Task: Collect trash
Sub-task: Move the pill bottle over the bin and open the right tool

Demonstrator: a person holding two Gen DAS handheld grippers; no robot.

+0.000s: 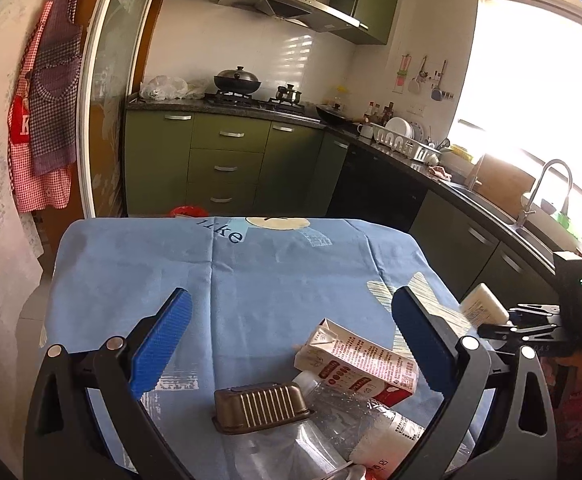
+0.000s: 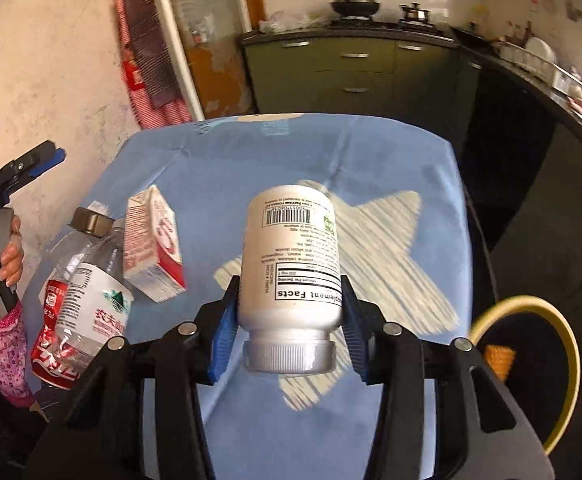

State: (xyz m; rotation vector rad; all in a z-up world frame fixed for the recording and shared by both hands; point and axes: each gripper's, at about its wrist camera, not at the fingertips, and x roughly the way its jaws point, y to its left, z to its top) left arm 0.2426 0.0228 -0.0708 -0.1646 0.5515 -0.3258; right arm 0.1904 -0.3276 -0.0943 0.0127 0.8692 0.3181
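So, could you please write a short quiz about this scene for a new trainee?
1. True or false: the right claw is shut on the white supplement bottle.
2. Which way does that bottle's cap point? A) toward the camera B) toward the stove C) straight up
3. Fill in: the left claw is ____ and holds nothing.

Key
1. True; its blue pads press both sides of the bottle.
2. A; the silver cap sits nearest the lens, and the label reads upside down.
3. Open. Below it, the milk carton, the clear water bottle and the brown-capped bottle lie on the blue tablecloth.
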